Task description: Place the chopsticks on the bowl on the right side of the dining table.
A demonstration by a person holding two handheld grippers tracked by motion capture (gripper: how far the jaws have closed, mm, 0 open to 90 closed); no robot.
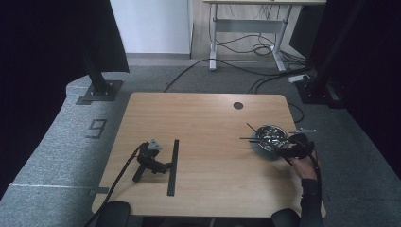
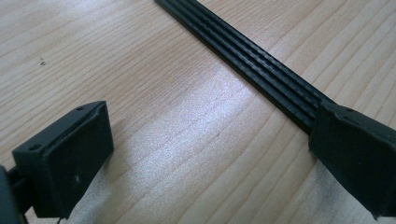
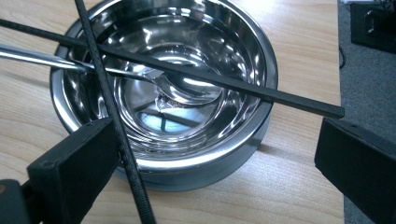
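Note:
A steel bowl stands at the table's right side. In it lies a metal spoon, and two black chopsticks rest crossed over its rim. A hand holds my right gripper open just short of the bowl's near rim. One chopstick runs down past its left jaw. My left gripper lies open on the table with no hand on it. Its right jaw sits at the side of a long black ridged strip.
The wooden table has a round cable hole at the back. Its right edge is close behind the bowl, with grey carpet beyond. The left gripper's cable trails off the front edge.

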